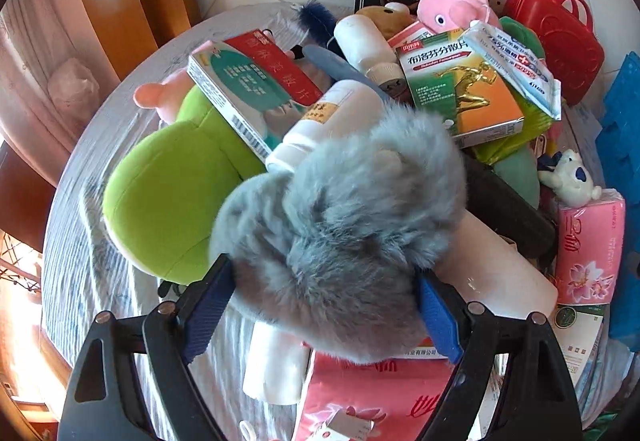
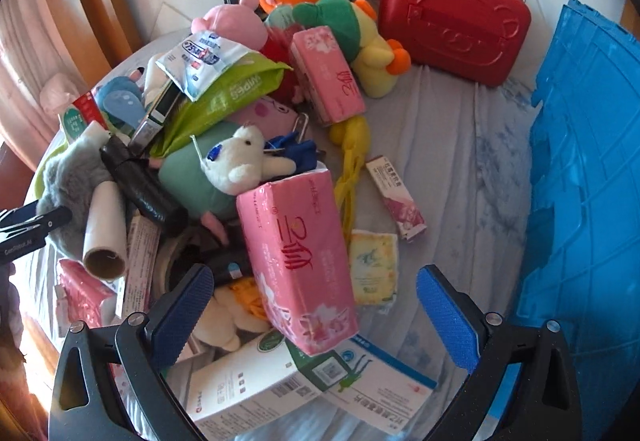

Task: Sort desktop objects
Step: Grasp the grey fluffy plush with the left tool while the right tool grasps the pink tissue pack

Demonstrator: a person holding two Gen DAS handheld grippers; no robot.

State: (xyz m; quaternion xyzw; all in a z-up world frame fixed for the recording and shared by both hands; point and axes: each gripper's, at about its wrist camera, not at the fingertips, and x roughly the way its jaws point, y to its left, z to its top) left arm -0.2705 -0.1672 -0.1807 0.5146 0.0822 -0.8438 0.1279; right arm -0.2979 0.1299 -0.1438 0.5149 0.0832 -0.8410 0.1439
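Grey fur, left wrist view: a fluffy grey plush toy (image 1: pixel 340 225) is pinched between the two blue-padded fingers of the left gripper (image 1: pixel 324 305), one pad pressed to each side of it.
Position of the toy: it is held over the pile on the striped cloth-covered table (image 1: pixel 80 273), and it hides part of a white plastic bottle (image 1: pixel 320 125) behind it.
Left of the toy: a bright green plush cushion (image 1: pixel 168 197) is seen lying on the cloth, with a green and red medicine box (image 1: pixel 248 89) tilted over its upper edge.
Behind the toy: a green and orange medicine box (image 1: pixel 460 89) is propped on the heap, and a pink pig plush (image 1: pixel 452 9) sits beyond it.
Right edge: a pink tissue pack (image 1: pixel 592 249) is seen upright beside a small white bear toy (image 1: pixel 568 177).

Right wrist view, gripper: the right gripper (image 2: pixel 316 305) is held with its blue pads spread wide; nothing is gripped.
Between the fingers: a pink tissue pack with red characters (image 2: pixel 296 257) is seen leaning on a white medicine box (image 2: pixel 248 385).
Left edge: the grey plush toy (image 2: pixel 68 177) is visible with the left gripper's black finger against it.
Background: a red hard-shell toy suitcase (image 2: pixel 452 17) stands at the back of the table, and a blue plastic crate (image 2: pixel 588 177) fills the right side.
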